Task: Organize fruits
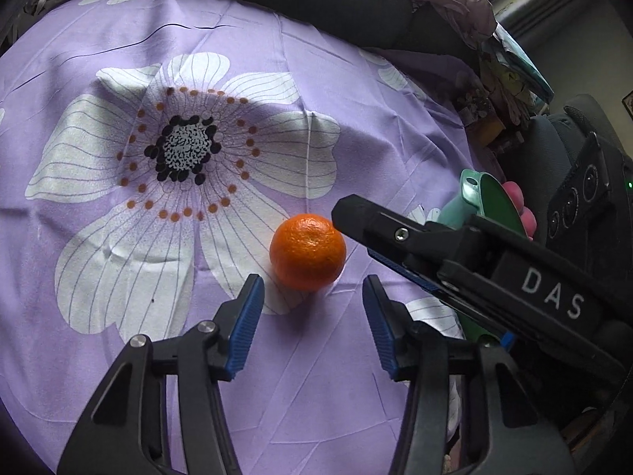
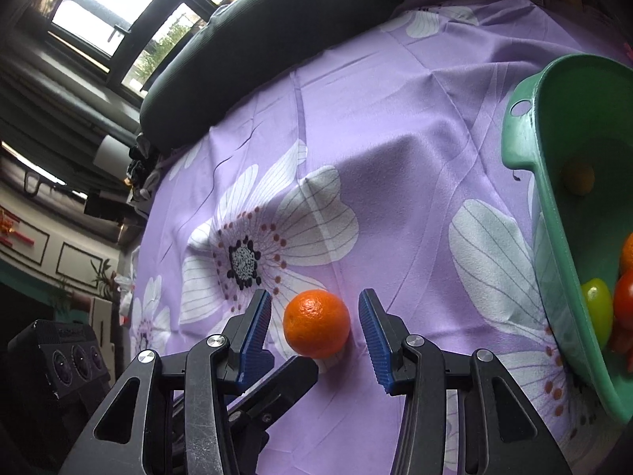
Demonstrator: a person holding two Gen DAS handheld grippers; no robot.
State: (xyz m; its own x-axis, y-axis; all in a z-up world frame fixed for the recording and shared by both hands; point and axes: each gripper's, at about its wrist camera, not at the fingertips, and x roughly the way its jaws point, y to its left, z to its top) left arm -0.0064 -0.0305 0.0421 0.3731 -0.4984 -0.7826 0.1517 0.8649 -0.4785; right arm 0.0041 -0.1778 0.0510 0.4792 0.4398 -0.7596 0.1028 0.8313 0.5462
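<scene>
The orange [image 2: 316,323] has a glossy, finely pitted peel, and it lies on a matt, softly creased purple cloth [image 1: 324,91] printed with white flowers. Each tool, left [image 1: 312,326] and right [image 2: 315,338], looks like matt black plastic with shiny round metal pins, and its blue pads [image 2: 374,336] are ribbed and rubbery. The green basin [image 2: 526,150] is smooth, faintly scuffed plastic, holding a glossy yellow-green fruit [image 2: 598,310] and a glossy red one [image 2: 624,301].
</scene>
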